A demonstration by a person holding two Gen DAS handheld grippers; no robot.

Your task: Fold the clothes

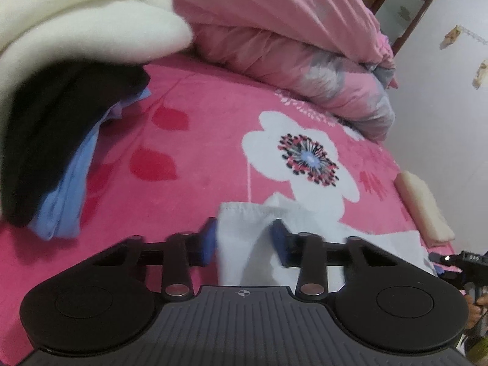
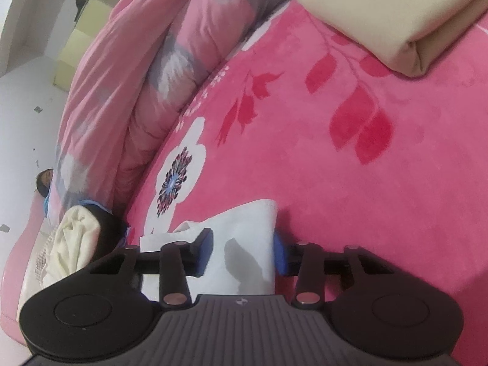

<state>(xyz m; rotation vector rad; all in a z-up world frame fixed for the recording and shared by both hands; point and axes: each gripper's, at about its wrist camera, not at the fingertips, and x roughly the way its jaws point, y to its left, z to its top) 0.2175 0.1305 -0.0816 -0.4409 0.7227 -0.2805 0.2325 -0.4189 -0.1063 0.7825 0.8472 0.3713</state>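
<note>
On the pink bedspread (image 1: 189,164), both tilted-down claws (image 1: 244,241) (image 2: 244,250) grip the white garment (image 1: 244,244) (image 2: 244,238).

We count two claws, the left claw (image 1: 244,241) and the right claw (image 2: 243,253), and one white garment (image 1: 244,244) between them. Far left on the bed (image 1: 213,140) we see one pile of clothes (image 1: 61,91) with three colours showing: cream, black, blue. One pink quilt (image 1: 289,45) and one folded beige cloth (image 2: 396,21) complete our tally.
</note>
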